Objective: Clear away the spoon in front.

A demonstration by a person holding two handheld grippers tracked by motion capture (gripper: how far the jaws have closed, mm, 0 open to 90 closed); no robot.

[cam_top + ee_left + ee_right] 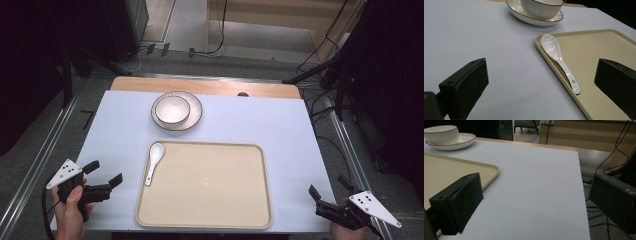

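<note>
**A:** Starting from the biggest thing, what's laid out?

**B:** My landmark is the beige tray (210, 187). It sits on the white table (280, 120) and carries one item: a white ceramic soup spoon (153, 162) lying along its left rim, bowl end toward the far corner. Just beyond the tray's far left corner stands a white ribbed bowl (172, 110) nested in a matching plate (177, 111); the bowl looks empty.

**A:** And your tools?

**B:** My left gripper (106, 175) hovers just left of the tray's near corner, jaws spread wide, holding nothing. My right gripper (316, 196) waits off the tray's near right corner, also spread and empty.

**A:** Which step is this?

**B:** I'd judge it the approach. Next, my left gripper should close in on the spoon's handle, straddling it squarely before pinching, since glazed ceramic may slip.
</note>
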